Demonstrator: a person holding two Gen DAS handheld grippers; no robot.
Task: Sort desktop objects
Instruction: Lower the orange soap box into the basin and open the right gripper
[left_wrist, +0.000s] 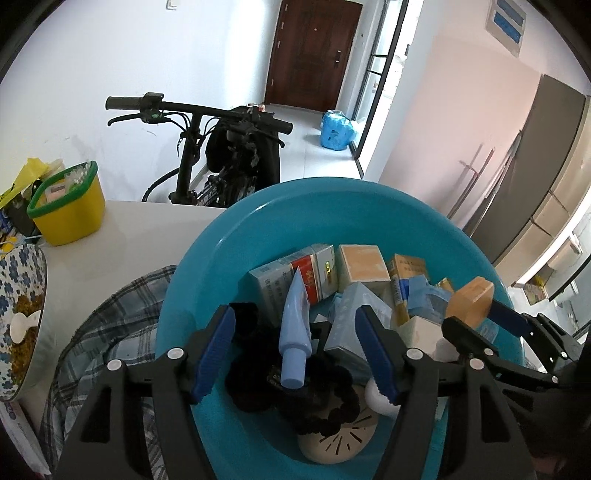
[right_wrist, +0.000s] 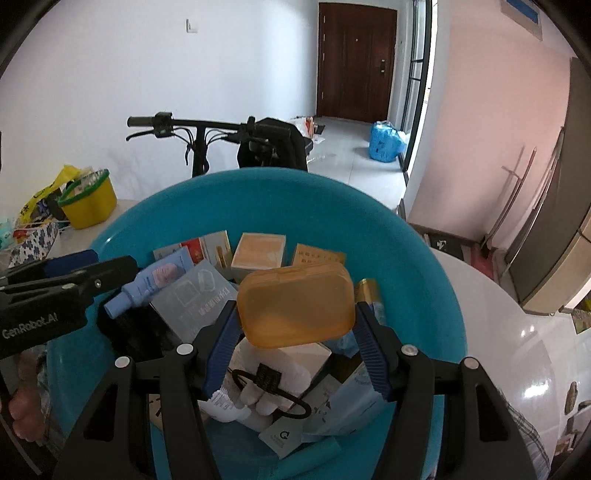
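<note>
A teal basin (left_wrist: 207, 251) (right_wrist: 258, 184) holds several small cartons, a black scrunchie (left_wrist: 325, 402) and a light-blue tube (left_wrist: 293, 332) (right_wrist: 147, 284). My left gripper (left_wrist: 295, 314) hangs open over the basin. The tube lies loose between its blue pads, which do not touch it. My right gripper (right_wrist: 295, 308) is shut on an orange translucent case (right_wrist: 295, 306) (left_wrist: 471, 301), which it holds just above the cartons on the basin's right side. Both grippers point steeply down into the basin, side by side.
On the white table (left_wrist: 129, 236) stand a yellow tub with a green rim (left_wrist: 70, 210) and a floral bowl of food (left_wrist: 22, 317). A plaid cloth (left_wrist: 110, 332) lies left of the basin. A bicycle (left_wrist: 207, 155) stands behind the table's far edge.
</note>
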